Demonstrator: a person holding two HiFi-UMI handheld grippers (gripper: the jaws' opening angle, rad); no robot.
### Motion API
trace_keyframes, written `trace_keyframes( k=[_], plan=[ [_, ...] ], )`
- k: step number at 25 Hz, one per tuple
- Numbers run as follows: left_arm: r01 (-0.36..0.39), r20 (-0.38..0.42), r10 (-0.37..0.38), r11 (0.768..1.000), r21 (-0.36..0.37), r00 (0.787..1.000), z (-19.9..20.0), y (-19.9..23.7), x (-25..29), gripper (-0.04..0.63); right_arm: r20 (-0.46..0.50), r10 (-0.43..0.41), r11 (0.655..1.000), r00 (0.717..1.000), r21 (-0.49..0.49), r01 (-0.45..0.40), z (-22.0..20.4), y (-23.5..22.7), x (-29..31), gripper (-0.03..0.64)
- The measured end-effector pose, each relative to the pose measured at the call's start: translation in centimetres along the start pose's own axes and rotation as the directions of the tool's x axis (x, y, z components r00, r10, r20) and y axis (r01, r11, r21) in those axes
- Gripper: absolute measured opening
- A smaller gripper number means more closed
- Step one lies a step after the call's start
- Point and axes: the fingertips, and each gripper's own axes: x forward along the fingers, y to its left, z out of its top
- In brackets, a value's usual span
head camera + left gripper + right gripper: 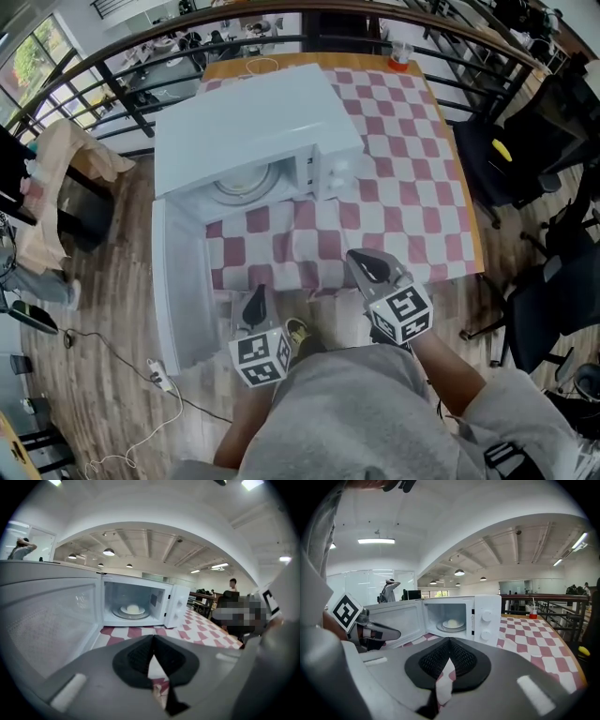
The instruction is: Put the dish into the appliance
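While both grippers sit low at the bottom centre of the head view, just in front of the person's torso, each points fwd toward the microwave [248,122] in the upper left. Left gripper [256,302] is at the lower left, just beside the free edge of the open door [178,281], its marker cube [261,356] facing up; its fingers [140,656] are pressed together at the tips w/ nothing btwn them, only checked cloth [157,667] showing through the slit behind. Right gripper [367,265] is a bit further fwd and to the right, over the near edge of the cloth, cube [401,314] tilted toward the camera; a grey-sleeved forearm [497,412] runs to it from the lower right. Its fingers [461,658] are likewise closed tip to tip and empty. Dish [246,181] sits inside the microwave cavity on the round turntable, well apart from both grippers; both gripper views show it centre frame thru the open front [133,609] [453,623]. Door hangs swung wide to the left side of the frame. Microwave stands on the worktop [309,62], at the cloth's left end. A small cup [399,56] stands at the far edge, upper right.
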Motion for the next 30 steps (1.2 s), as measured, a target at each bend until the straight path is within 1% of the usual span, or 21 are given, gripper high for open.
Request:
trace_keyframes(
  k=[4,12,18,23,27,30],
  plan=[
    [-0.007,0.012,0.008,1.000,-0.012,1.000,-0.7,-1.7,-1.1,0.009,0.000,0.007,1.000,1.000,-0.011,-0.007,-0.8,-0.5,-2.1,-0.002],
    [-0.029,0.029,0.029,1.000,-0.009,0.999,-2.8,-6.1,-4.3,0.009,0.021,0.034,0.999,0.999,-0.022,-0.034,-2.6,-0.6,-7.3,-0.002],
    [-0.049,0.031,0.049,0.999,-0.015,0.998,-5.2,-9.7,-7.6,0.009,0.017,0.050,0.999,0.999,-0.019,-0.050,-5.1,-0.4,-12.3,-0.002],
    [-0.083,0.028,0.084,0.996,-0.038,0.996,-7.9,-12.6,-11.1,0.009,0.007,0.071,0.997,0.997,-0.019,-0.071,-7.6,-0.3,-16.8,-0.002],
    [-0.112,0.015,0.113,0.992,-0.050,0.993,-9.8,-14.1,-13.5,0.009,0.014,0.087,0.996,0.996,-0.015,-0.087,-8.7,-0.1,-19.4,-0.002],
    [-0.131,0.015,0.132,0.991,-0.033,0.991,-10.3,-15.1,-15.3,0.009,0.018,0.098,0.995,0.995,-0.009,-0.098,-9.2,0.1,-21.0,-0.002]
  ],
)
